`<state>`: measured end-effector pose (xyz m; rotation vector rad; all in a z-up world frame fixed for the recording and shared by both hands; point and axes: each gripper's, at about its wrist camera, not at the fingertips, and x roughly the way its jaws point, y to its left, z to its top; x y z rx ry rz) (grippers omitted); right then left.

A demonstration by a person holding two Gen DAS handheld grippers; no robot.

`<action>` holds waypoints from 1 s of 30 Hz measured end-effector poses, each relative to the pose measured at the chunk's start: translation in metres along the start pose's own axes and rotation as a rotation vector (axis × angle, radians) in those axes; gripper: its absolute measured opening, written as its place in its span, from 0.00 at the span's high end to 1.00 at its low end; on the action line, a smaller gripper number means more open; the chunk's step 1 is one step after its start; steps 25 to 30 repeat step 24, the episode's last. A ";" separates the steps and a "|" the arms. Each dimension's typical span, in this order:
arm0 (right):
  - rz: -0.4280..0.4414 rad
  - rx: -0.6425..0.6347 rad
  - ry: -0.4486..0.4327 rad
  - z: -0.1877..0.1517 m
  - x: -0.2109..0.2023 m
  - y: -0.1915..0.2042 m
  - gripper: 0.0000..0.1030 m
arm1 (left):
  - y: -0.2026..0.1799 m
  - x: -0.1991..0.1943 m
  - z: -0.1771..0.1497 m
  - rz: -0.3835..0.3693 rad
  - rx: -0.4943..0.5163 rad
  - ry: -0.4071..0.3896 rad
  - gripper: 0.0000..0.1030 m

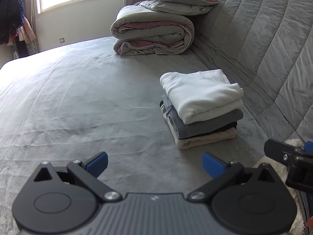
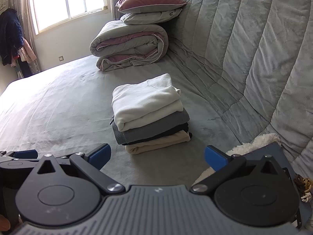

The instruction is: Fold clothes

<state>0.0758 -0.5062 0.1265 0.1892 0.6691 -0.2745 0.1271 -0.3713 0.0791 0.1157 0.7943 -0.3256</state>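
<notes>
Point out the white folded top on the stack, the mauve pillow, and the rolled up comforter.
White folded top [image 2: 146, 101], right wrist view, middle of its upper face.
Mauve pillow [image 2: 148, 2], right wrist view, centre of its top panel.
Rolled grey and mauve comforter [image 1: 152, 31], left wrist view, front of the roll.

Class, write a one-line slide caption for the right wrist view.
Open right tongs hover over the grey bed, facing a folded clothes stack topped by a white garment.

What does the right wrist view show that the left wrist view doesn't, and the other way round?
Only the right wrist view shows the dark blue flat board and brown woven bundle at lower right. Only the left wrist view shows the bare grey bed sheet spreading wide to the left. Both show the stack of folded clothes, white garment on top, the rolled grey-and-mauve duvet, and both grippers open, left gripper, right gripper.
</notes>
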 end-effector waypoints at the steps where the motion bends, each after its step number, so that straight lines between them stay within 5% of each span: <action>1: 0.002 0.003 -0.001 0.000 -0.001 0.000 0.00 | 0.000 -0.001 0.000 -0.001 0.002 -0.002 0.00; 30: 0.073 0.021 -0.066 -0.031 -0.051 0.000 0.00 | 0.039 -0.062 -0.035 -0.088 -0.041 -0.140 0.00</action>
